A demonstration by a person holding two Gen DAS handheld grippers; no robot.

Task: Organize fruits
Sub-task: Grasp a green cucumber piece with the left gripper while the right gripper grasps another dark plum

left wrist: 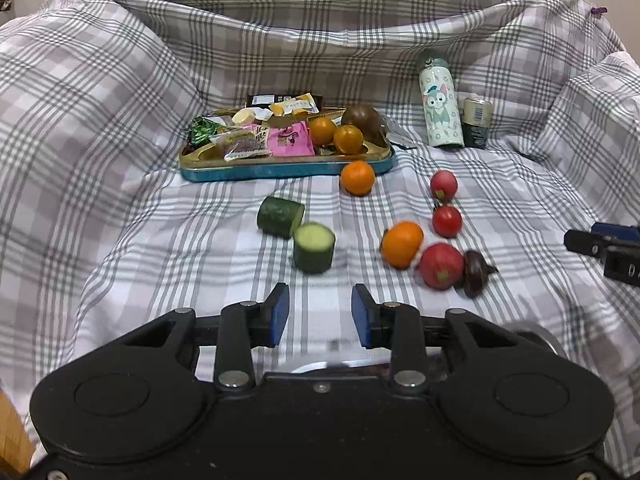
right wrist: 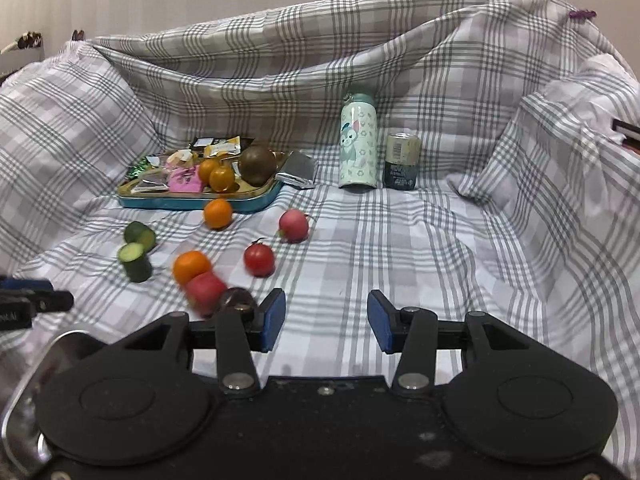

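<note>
While loose fruit lies on the plaid cloth (left wrist: pixel 160 240), the left gripper (left wrist: pixel 320 312) and right gripper (right wrist: pixel 326 320) both gape wide, holding nothing.

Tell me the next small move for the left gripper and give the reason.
Probably ease the left gripper forward and slightly down toward the upright cucumber piece. The gripper is open and empty, and that piece stands almost straight ahead of its fingers, apart from the lying cucumber piece. The right gripper is also open, nearer the red fruit.
</note>
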